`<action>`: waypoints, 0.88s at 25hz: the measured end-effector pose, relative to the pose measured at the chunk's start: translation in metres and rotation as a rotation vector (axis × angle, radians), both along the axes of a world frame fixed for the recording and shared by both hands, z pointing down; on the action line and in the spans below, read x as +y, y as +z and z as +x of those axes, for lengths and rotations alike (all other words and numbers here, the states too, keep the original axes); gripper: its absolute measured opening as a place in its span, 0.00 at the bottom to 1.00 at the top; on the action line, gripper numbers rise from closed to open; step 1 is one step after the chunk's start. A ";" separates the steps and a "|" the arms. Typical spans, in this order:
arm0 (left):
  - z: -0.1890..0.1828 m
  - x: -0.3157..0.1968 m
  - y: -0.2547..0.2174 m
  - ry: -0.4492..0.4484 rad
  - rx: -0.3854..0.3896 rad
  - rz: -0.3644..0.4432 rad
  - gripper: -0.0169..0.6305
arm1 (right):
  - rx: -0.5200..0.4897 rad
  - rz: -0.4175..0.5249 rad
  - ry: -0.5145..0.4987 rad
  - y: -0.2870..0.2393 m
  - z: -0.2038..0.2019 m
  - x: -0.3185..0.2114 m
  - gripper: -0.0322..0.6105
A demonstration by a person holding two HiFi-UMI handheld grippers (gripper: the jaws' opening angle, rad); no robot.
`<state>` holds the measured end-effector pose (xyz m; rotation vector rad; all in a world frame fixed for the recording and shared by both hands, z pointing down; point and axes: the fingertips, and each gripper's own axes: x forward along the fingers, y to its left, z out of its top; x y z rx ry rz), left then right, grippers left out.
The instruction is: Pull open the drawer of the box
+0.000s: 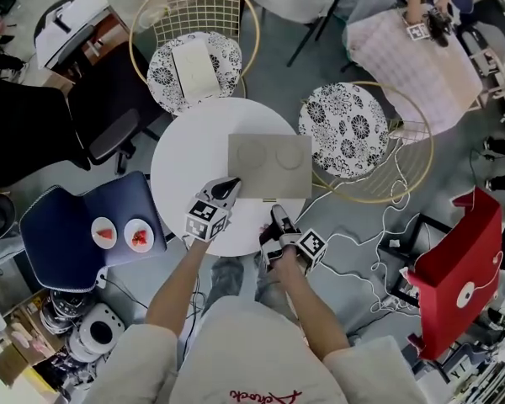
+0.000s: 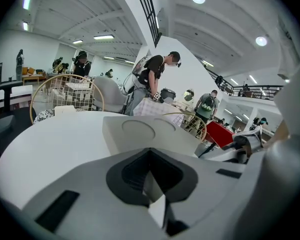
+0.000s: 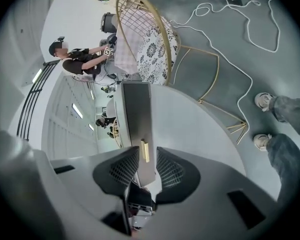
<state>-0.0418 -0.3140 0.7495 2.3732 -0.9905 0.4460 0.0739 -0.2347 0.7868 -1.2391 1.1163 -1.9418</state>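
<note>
Lining up my right gripper with the small brass-coloured bar handle, I have its jaws a narrow way apart, one ribbed pad on each side of the handle and neither yet pressed on it. I turn the gripper on its side so the gap suits the way the handle runs.

That handle sits in the middle of the dark drawer front of the flat, grey-beige rectangular box. The box lies on the round white table, toward its right half, with the drawer facing me and not yet pulled out.

My left gripper has its jaws together on nothing and points at the box's near left corner. I judge it is there to steady the box so it does not slide when the drawer comes out. Whether it touches the box I cannot tell.

Nothing lies on the table between my grippers and the box, so the pull toward me looks free.

Around the table stand two gold wire chairs with black-and-white patterned cushions. A dark blue padded chair carries two small white plates of red food. White cables trail over the grey floor to my right.
</note>
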 end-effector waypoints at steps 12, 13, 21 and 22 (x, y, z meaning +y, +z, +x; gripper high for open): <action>0.000 -0.002 0.000 0.017 0.003 -0.005 0.04 | 0.024 0.043 -0.028 0.008 -0.004 -0.019 0.15; 0.001 -0.002 0.000 0.018 0.003 -0.005 0.04 | 0.025 0.053 -0.026 0.006 -0.003 -0.020 0.14; -0.001 -0.001 0.000 0.017 0.006 -0.004 0.04 | 0.045 0.108 -0.038 0.003 -0.005 -0.021 0.11; -0.001 -0.002 0.000 0.015 0.006 -0.004 0.04 | 0.043 0.111 -0.039 0.002 -0.006 -0.021 0.11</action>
